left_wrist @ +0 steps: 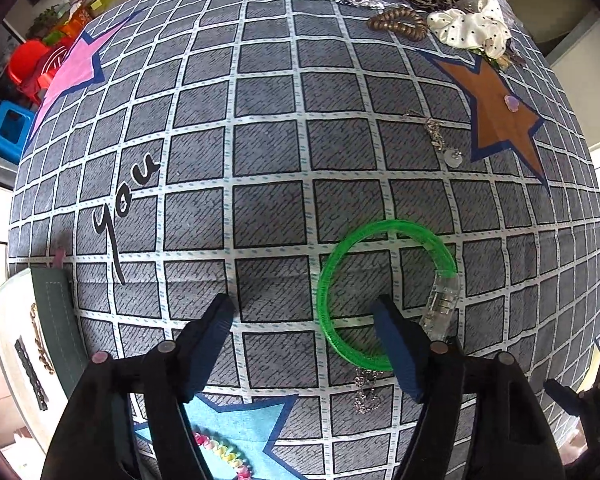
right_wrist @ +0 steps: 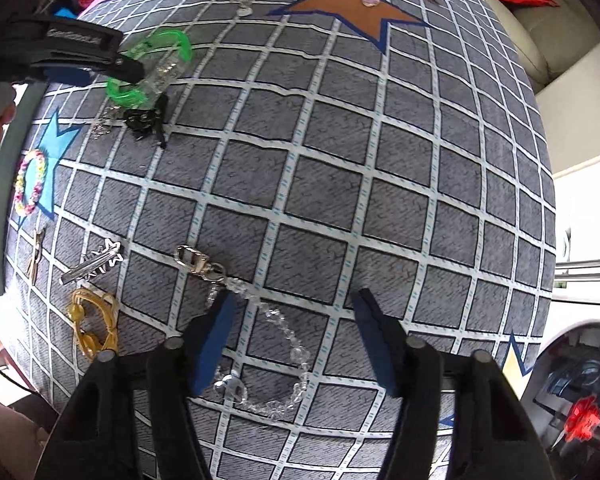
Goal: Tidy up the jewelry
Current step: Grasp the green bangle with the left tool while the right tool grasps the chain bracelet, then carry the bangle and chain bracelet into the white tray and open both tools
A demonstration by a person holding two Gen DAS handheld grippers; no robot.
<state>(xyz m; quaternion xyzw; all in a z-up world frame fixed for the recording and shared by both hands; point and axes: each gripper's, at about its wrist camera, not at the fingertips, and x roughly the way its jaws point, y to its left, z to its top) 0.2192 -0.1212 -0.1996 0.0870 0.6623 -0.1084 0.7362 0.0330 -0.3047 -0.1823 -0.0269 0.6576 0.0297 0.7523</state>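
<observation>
A green translucent bangle (left_wrist: 342, 272) with a clear clasp lies on the grey checked cloth (left_wrist: 268, 148). My left gripper (left_wrist: 304, 312) is open; its right finger (left_wrist: 396, 344) stands inside the ring, its left finger outside. The bangle also shows in the right wrist view (right_wrist: 156, 64), with the left gripper (right_wrist: 100, 56) over it. My right gripper (right_wrist: 294, 308) is open and empty above a clear bead chain (right_wrist: 276, 320) with a metal clasp. A pastel bead bracelet (right_wrist: 28, 188) lies on a blue star.
Scrunchies (left_wrist: 468, 26), a brown coil tie (left_wrist: 398, 22) and a silver charm (left_wrist: 440, 136) lie far right. A black hair clip (right_wrist: 146, 120), a silver clip (right_wrist: 96, 262) and yellow ties (right_wrist: 94, 326) lie left. A tray with a chain (left_wrist: 24, 344) sits at the left edge.
</observation>
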